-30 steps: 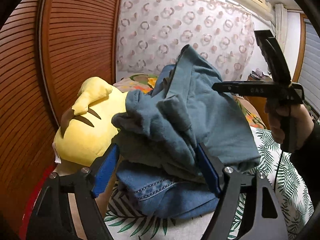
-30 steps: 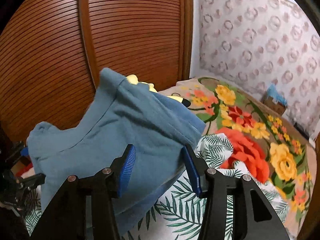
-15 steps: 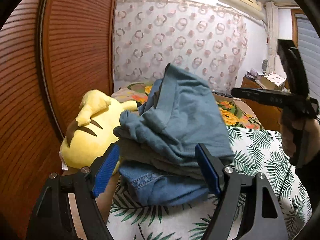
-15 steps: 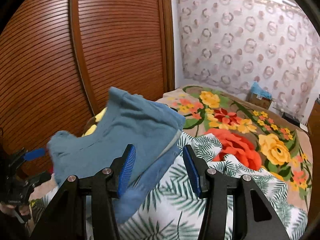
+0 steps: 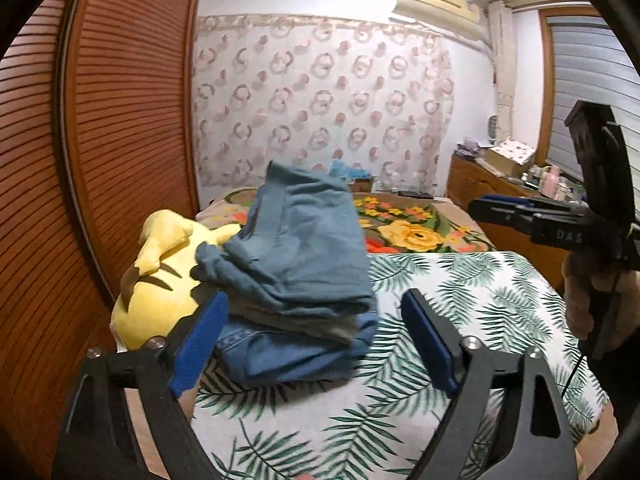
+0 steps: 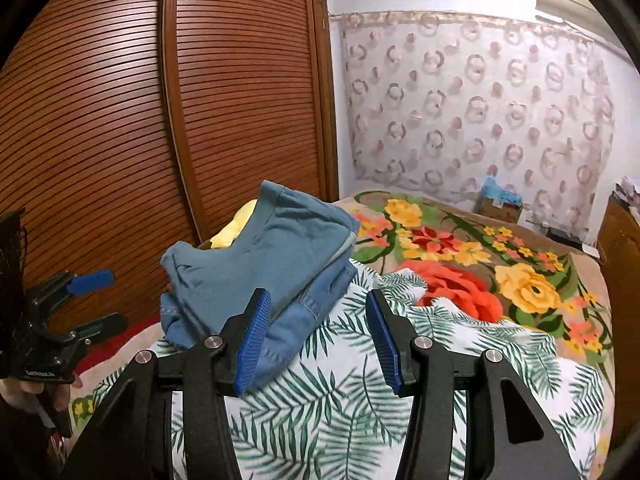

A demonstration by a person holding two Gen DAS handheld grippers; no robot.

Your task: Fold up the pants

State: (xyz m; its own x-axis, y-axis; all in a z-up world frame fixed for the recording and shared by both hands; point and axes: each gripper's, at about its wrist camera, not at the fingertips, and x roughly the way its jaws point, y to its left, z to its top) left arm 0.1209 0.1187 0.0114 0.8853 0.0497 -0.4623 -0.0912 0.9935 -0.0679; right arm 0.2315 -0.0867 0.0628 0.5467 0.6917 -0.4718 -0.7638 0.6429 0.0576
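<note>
The left gripper [image 5: 314,340] and right gripper [image 6: 316,338] both hang wide apart, holding nothing. The folded pants [image 5: 296,264] sit on a clothes pile on the leaf-print sheet [image 5: 472,300], touching the yellow plush toy [image 5: 160,276].

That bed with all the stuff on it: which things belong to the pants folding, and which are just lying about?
Part of the job:
folded pants
left gripper, jaws open
right gripper, jaws open

Just lying about:
yellow plush toy
flowered blanket
leaf-print sheet

Folded pants [image 5: 296,256] top a stack beyond the spread-wide left tool [image 5: 316,338].
</note>
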